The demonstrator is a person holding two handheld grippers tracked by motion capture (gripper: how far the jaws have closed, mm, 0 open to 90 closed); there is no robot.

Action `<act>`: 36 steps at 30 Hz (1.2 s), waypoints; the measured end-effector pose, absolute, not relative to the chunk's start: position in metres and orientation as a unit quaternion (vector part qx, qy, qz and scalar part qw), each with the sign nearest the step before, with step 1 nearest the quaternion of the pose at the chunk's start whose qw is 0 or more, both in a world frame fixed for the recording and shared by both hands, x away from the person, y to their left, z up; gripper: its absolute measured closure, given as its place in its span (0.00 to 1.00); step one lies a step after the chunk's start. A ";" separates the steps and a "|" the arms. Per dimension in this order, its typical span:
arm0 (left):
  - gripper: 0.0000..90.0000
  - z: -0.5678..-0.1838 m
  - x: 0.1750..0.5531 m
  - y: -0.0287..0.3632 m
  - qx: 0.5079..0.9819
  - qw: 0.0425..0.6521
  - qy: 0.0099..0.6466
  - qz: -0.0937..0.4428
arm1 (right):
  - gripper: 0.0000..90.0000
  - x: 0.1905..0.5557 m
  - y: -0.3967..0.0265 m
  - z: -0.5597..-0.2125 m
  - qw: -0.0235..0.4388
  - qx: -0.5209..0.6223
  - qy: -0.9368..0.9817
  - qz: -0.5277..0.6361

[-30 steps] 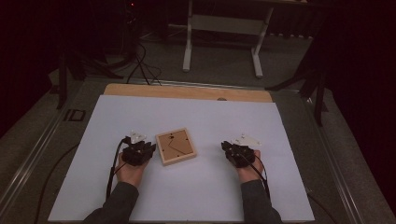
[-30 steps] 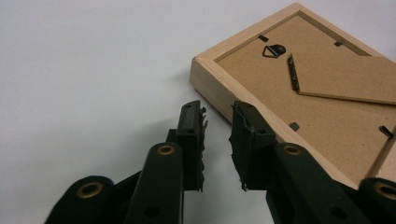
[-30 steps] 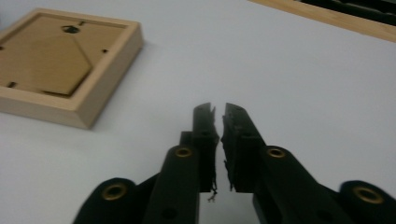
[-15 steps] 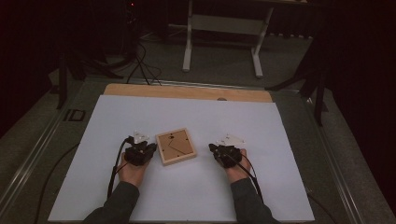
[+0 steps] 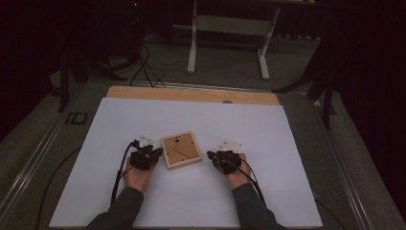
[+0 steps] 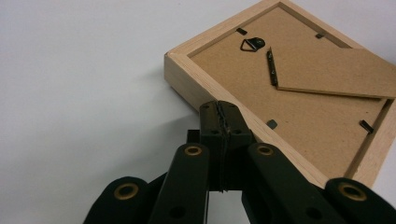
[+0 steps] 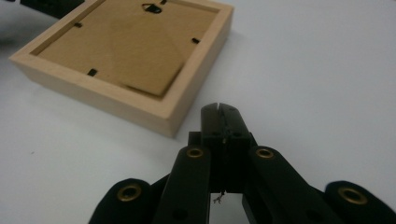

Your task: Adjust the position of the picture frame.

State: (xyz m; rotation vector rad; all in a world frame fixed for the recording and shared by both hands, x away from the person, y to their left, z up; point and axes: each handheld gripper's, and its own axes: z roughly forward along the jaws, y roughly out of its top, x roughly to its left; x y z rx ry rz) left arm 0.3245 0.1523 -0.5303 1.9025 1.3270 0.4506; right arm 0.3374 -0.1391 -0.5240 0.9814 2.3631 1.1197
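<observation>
Lying face down near the middle of the white table sheet [image 5: 287, 143], slightly toward the near edge, the wooden picture frame [image 5: 180, 150] shows its brown backing board upward. Backing carries a folded stand flap, a small metal hanging loop and dark retaining clips. Frame sits turned a little askew to the sheet's edges.

Left gripper [image 5: 152, 154] rests just left of the frame, held in the person's left hand [image 5: 138, 175]. Its jaws have just been closing and now stand pressed together, tip to tip, with nothing between them. In the left gripper view the closed tips [image 6: 219, 116] sit at the frame's pale wooden rail [image 6: 261, 128]; contact cannot be told.

Right gripper [image 5: 214, 156] lies just right of the frame, in the right hand [image 5: 237, 176]. Its jaws have likewise just been closing and are fully together, empty. In the right gripper view the closed tips [image 7: 219, 116] point past the frame's near corner [image 7: 173, 123], close beside it but apart, with bare sheet between.

Cables trail from both grippers toward the near edge. Wooden strip [image 5: 191, 95] borders the sheet's far side.
</observation>
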 end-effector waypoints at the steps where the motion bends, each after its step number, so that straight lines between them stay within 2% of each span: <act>1: 0.99 -0.530 0.324 0.152 0.744 0.381 0.520 0.176 | 1.00 0.337 -0.138 -0.524 0.172 0.344 0.835 0.394; 36: 1.00 -0.530 0.325 0.156 0.735 0.392 0.532 0.154 | 1.00 0.313 -0.114 -0.533 0.139 0.277 0.879 0.361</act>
